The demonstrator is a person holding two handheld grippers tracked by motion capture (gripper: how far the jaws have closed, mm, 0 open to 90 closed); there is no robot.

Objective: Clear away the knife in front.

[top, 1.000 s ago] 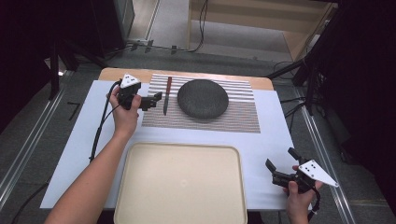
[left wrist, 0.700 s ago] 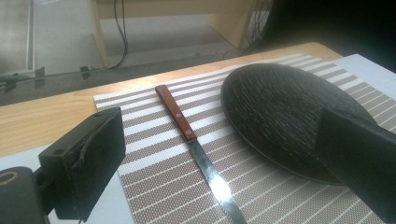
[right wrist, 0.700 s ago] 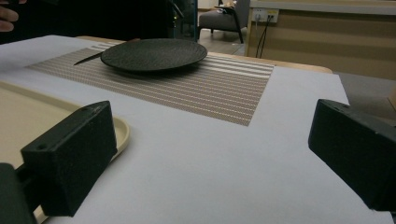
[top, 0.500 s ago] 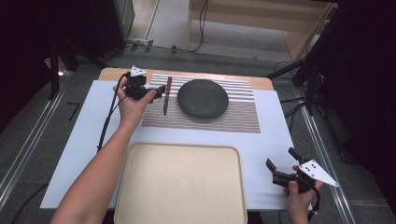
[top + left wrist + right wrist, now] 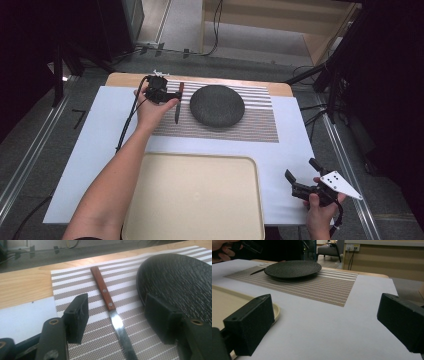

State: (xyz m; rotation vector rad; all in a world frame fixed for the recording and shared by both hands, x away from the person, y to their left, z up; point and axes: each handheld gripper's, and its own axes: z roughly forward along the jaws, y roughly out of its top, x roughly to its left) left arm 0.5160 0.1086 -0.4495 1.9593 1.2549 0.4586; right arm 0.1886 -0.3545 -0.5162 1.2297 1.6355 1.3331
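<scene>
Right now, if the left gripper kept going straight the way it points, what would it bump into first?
Probably the knife: the left gripper has been closing its fingers, which straddle the knife without touching it. The wooden handle lies straight ahead on the striped placemat, though depth is hard to judge.

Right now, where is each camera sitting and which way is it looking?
High view: above the table, looking down on knife, plate, tray; both forearms and grippers show.
Left gripper view: on the left gripper, its jaws either side of the knife.
Right gripper view: on the right gripper, looking across the table.
All three share the plate.
</scene>
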